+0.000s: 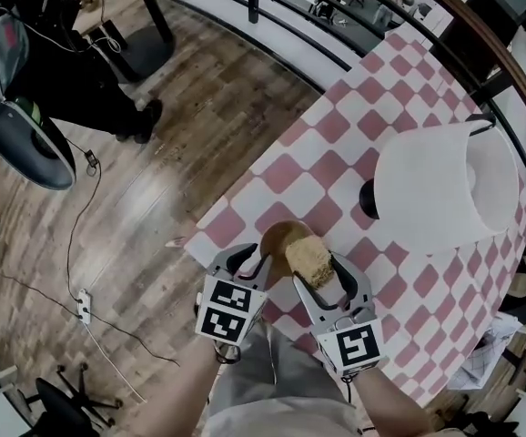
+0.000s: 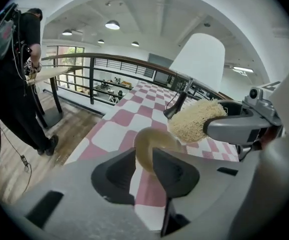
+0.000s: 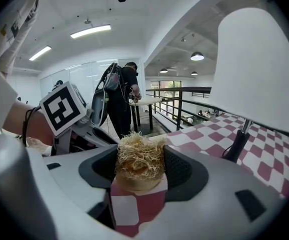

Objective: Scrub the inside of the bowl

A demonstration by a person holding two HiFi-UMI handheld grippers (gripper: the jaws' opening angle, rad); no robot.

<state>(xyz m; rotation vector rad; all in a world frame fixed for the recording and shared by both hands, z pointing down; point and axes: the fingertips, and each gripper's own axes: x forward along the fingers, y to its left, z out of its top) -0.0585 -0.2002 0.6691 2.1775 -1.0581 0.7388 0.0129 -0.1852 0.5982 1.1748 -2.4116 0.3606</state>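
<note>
A small tan wooden bowl (image 1: 281,239) sits near the table's near edge on the red-and-white checked cloth. My left gripper (image 1: 254,262) is shut on the bowl's rim; in the left gripper view the rim (image 2: 147,151) is pinched between the two dark jaws. My right gripper (image 1: 322,276) is shut on a straw-coloured fibre scrubber (image 1: 310,258), which rests over the bowl's right side. In the right gripper view the scrubber (image 3: 139,159) fills the gap between the jaws, with the bowl (image 3: 139,185) just beneath it. The right gripper (image 2: 239,126) and scrubber (image 2: 193,120) also show in the left gripper view.
A table lamp with a big white shade (image 1: 440,185) and black base (image 1: 369,198) stands just behind the bowl. A dark railing (image 1: 481,53) runs along the table's far side. A person (image 1: 63,53) stands by a desk on the wooden floor, where cables (image 1: 81,271) lie.
</note>
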